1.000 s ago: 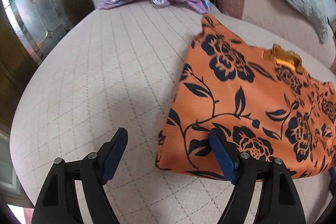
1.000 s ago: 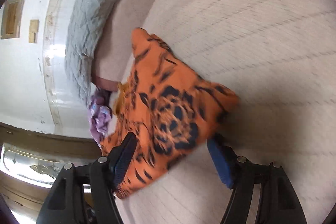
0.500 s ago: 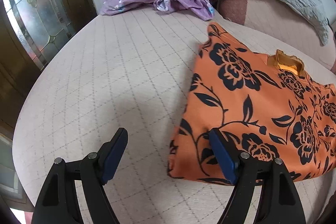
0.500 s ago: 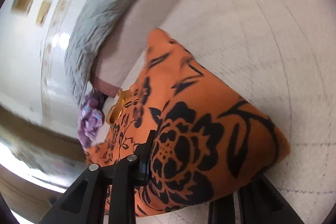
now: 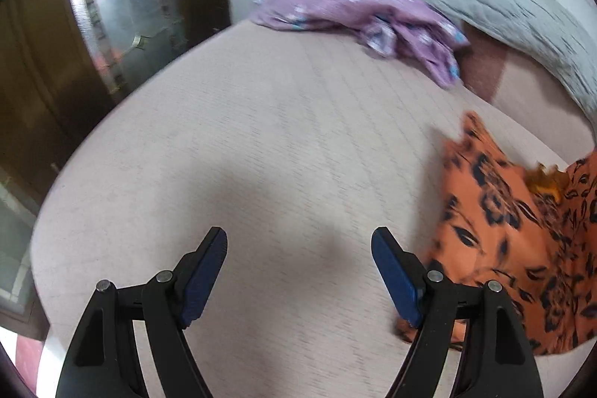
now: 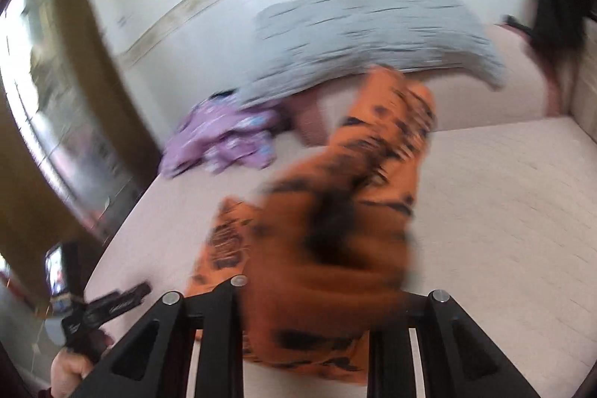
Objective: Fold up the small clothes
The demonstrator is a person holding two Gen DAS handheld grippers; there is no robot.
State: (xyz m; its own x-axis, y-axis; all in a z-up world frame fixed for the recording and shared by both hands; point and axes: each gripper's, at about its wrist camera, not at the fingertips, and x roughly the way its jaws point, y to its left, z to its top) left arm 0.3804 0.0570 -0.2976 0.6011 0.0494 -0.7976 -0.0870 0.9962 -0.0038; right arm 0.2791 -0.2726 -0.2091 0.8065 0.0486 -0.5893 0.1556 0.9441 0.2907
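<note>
An orange garment with a black flower print [image 5: 515, 234] lies on the pale quilted bed [image 5: 283, 144], at the right in the left wrist view. My left gripper [image 5: 298, 271] is open and empty over bare bed, left of the garment. In the right wrist view my right gripper [image 6: 317, 304] is shut on the orange garment [image 6: 335, 211] and holds it lifted off the bed; the cloth is bunched and blurred and hides the fingertips.
A crumpled purple flowered garment [image 5: 358, 13] lies at the far edge of the bed. A grey quilted pillow [image 5: 530, 25] leans against the wall at the back right. A dark wooden door with glass [image 5: 112, 17] stands to the left.
My right gripper has closed on the orange garment and lifted it, swinging to face the wall. My left gripper has moved left, away from the garment's corner, and stays open.
</note>
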